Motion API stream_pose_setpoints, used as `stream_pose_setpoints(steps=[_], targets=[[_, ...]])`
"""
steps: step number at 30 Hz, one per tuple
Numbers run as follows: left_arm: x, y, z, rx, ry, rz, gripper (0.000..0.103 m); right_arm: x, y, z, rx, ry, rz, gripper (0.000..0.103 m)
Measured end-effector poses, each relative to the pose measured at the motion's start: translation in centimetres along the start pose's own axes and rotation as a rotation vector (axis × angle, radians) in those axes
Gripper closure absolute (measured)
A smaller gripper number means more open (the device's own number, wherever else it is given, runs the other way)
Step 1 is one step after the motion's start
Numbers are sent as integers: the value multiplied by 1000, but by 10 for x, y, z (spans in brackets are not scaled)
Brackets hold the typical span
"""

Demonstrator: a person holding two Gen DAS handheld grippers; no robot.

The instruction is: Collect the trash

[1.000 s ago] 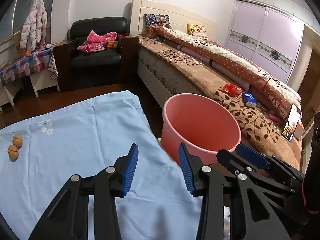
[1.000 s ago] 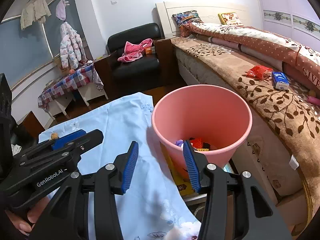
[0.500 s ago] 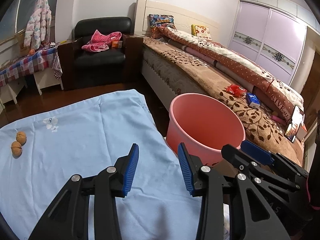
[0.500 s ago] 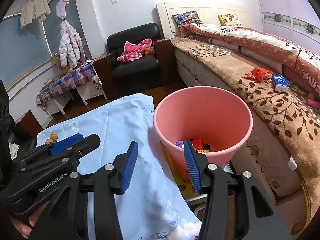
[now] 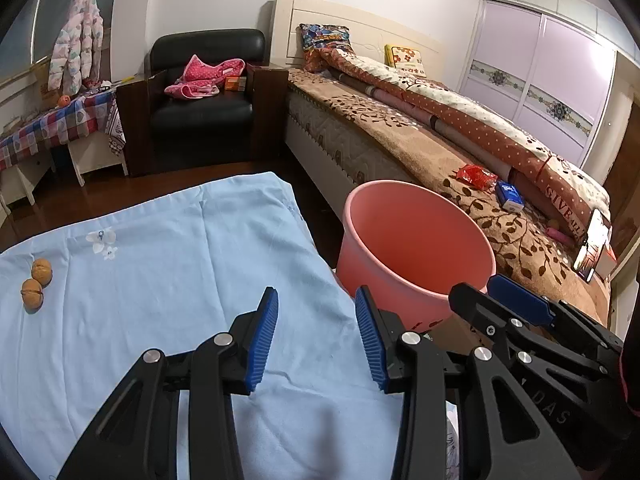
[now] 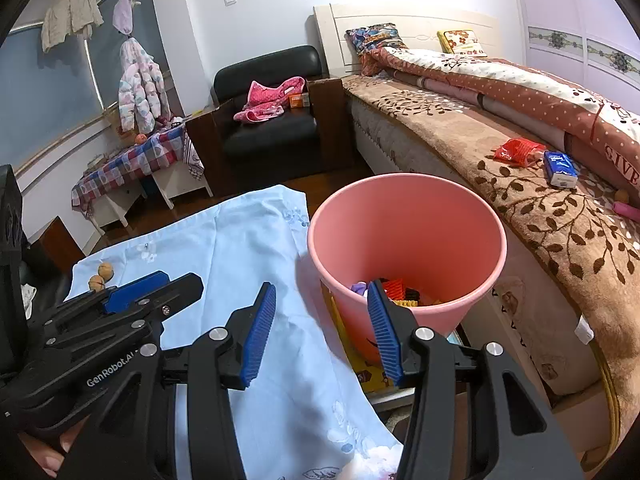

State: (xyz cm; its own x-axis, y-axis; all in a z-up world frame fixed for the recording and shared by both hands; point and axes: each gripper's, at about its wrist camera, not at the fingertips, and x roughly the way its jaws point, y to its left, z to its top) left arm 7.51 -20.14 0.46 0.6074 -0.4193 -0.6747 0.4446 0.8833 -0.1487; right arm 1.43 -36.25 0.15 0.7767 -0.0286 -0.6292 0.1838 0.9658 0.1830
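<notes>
A pink bucket [image 5: 420,248] stands between the bed and a table under a light blue cloth [image 5: 160,260]. In the right wrist view the bucket [image 6: 400,228] holds several colourful scraps [image 6: 394,286] at its bottom. Two walnuts [image 5: 38,284] lie on the cloth at the far left, and show again as walnuts [image 6: 102,275]. My left gripper [image 5: 316,336] hovers open over the cloth's right part, with nothing between its pads. My right gripper [image 6: 322,328] is open and empty too, above the cloth's edge beside the bucket's near rim. Each gripper shows in the other's view.
On the bed's brown blanket [image 6: 540,208] lie a red wrapper [image 6: 516,150] and a blue tissue pack [image 6: 560,168]. A black armchair [image 5: 200,112] with pink clothes stands behind the table. A checked side table [image 5: 52,128] is at far left. A phone [image 5: 592,248] is propped on the bed.
The left wrist view has shifted a little, so the bucket sits slightly further right in it. The right gripper has not moved. Both stay open and empty.
</notes>
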Motion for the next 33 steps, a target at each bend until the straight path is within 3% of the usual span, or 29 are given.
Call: stream_pose_setpoints(steps=[33], targets=[[1, -3, -4, 6, 7, 2, 63, 0, 2, -2, -2, 1, -1, 55]])
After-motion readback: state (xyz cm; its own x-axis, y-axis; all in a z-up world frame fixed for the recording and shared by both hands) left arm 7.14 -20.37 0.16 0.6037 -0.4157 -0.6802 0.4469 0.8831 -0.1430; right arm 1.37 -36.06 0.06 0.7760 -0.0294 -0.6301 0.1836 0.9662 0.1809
